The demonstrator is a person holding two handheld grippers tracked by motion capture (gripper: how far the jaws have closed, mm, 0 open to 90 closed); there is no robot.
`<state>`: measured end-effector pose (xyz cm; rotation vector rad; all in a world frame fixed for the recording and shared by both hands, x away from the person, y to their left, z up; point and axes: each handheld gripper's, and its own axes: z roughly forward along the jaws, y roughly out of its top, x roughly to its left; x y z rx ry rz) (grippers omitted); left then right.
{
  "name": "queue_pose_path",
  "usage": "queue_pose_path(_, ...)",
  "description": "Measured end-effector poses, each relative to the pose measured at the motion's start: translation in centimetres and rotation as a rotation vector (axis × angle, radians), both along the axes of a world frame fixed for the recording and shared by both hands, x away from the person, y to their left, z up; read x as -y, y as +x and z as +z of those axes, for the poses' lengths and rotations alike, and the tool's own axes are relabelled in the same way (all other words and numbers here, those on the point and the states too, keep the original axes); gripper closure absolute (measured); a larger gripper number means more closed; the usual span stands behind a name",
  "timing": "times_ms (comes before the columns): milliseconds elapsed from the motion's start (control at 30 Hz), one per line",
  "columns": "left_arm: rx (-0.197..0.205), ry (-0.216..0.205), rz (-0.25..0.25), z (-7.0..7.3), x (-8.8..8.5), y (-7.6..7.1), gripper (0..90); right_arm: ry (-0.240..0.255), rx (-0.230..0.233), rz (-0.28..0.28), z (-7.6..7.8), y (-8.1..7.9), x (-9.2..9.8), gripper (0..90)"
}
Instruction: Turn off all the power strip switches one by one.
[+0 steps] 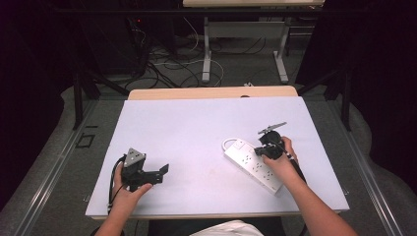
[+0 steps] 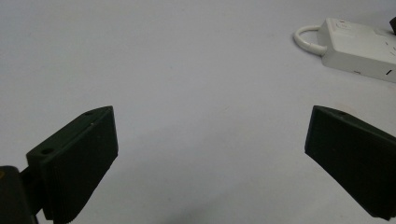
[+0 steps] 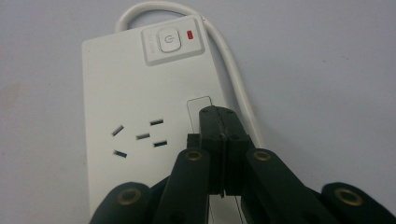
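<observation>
A white power strip (image 1: 253, 165) with a power button and a red light lies at the right of the white table top (image 1: 196, 128); its white cable (image 1: 227, 142) loops out at the far end. My right gripper (image 1: 266, 149) hovers over the strip's far half with its jaws shut together and nothing between them; in the right gripper view its tips (image 3: 219, 119) sit just above the power strip (image 3: 140, 107), beside a socket. My left gripper (image 1: 160, 173) rests near the front left, jaws wide open and empty. In the left gripper view the power strip (image 2: 359, 49) lies far off at the upper right.
A wooden table edge (image 1: 211, 92) shows behind the white top. Beyond it stand a desk's metal legs (image 1: 206, 54) and floor cables (image 1: 172, 64). Dark curtains close off both sides.
</observation>
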<state>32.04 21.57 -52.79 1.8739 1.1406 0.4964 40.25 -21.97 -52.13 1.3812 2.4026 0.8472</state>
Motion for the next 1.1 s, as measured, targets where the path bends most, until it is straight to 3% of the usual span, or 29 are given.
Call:
queue_pose_path(733,-0.004,-0.015,0.011,0.0,0.1,0.0,2.3,0.058,0.018,-0.002,0.4,-2.2,1.7,89.6)
queue_pose_path(1100,-0.001,-0.008,0.011,0.0,0.0,0.0,2.4,0.086,0.073,-0.016,1.4,-3.6,2.5,89.0)
